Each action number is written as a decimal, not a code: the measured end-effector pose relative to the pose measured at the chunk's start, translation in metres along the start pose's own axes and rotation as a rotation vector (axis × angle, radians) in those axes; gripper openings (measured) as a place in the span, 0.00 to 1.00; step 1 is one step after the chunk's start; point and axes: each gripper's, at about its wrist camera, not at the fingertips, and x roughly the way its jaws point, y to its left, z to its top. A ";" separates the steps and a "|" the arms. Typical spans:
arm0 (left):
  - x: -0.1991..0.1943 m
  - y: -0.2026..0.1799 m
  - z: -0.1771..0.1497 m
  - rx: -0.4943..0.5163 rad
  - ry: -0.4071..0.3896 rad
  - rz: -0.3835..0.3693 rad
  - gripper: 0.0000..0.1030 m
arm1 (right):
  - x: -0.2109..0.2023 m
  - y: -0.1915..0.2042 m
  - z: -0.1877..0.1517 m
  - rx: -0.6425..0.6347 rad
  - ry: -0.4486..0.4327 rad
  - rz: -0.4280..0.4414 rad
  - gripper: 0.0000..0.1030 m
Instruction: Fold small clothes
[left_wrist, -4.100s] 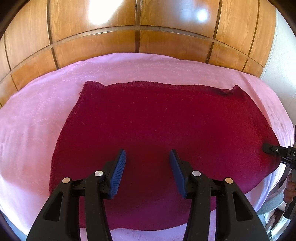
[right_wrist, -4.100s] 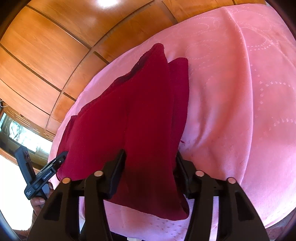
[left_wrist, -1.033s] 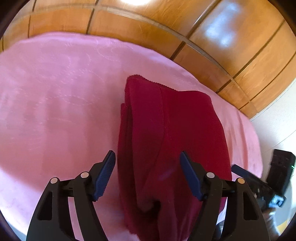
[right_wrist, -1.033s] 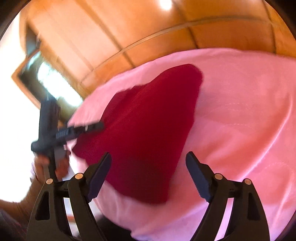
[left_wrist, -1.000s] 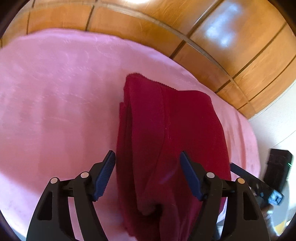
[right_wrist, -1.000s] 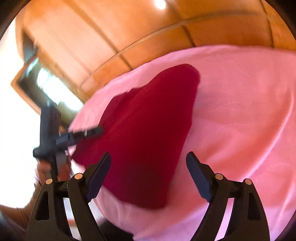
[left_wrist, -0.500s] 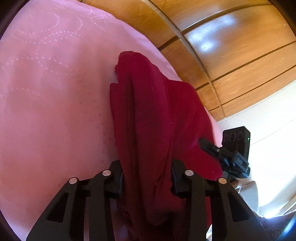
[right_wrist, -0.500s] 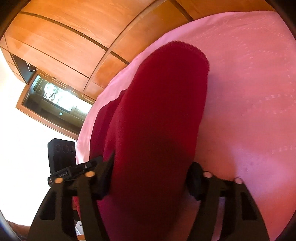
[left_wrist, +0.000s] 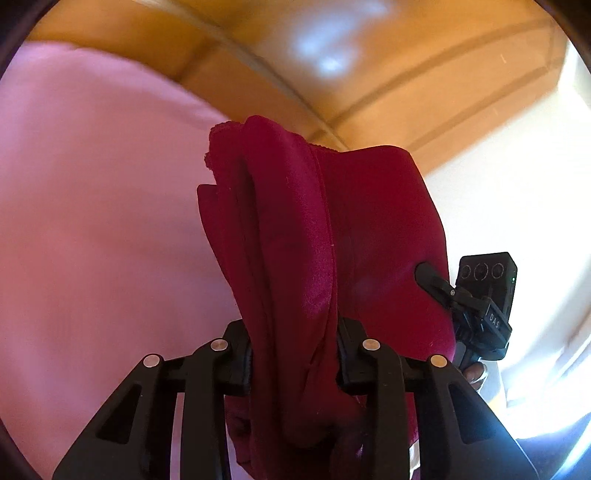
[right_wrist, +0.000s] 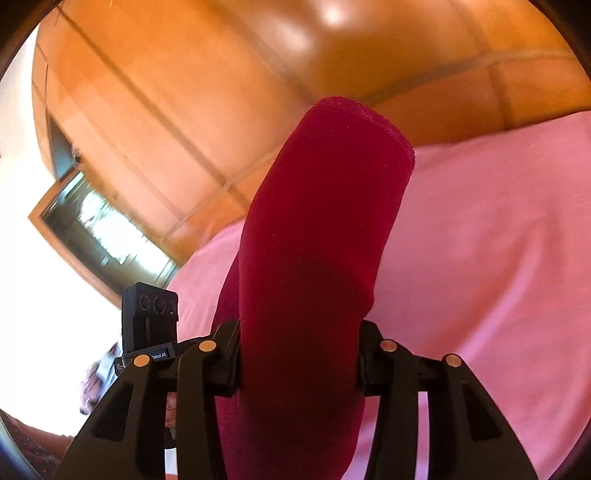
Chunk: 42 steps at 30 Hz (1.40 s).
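- The left gripper (left_wrist: 293, 354) and the right gripper (right_wrist: 297, 354) have just squeezed in, and each set of fingers pinches an end of the red cloth (left_wrist: 317, 236), held above the pink bed (left_wrist: 92, 221).
- The thick folds could slip out, because they bunch up.
- Only the right view shows the window (right_wrist: 99, 229) at nine o'clock.

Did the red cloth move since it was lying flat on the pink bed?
Yes. The red cloth is now bunched and lifted off the pink bed cover, its far end up against the wooden wall; both tools grip it.
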 end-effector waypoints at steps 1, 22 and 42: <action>0.021 -0.016 0.008 0.031 0.027 -0.007 0.30 | -0.011 -0.010 0.002 0.007 -0.024 -0.027 0.42; 0.158 -0.103 -0.009 0.340 0.159 0.392 0.50 | -0.080 -0.093 -0.045 0.088 -0.153 -0.524 0.68; 0.090 -0.126 -0.039 0.389 -0.055 0.575 0.76 | -0.058 -0.022 -0.084 0.029 -0.161 -0.754 0.88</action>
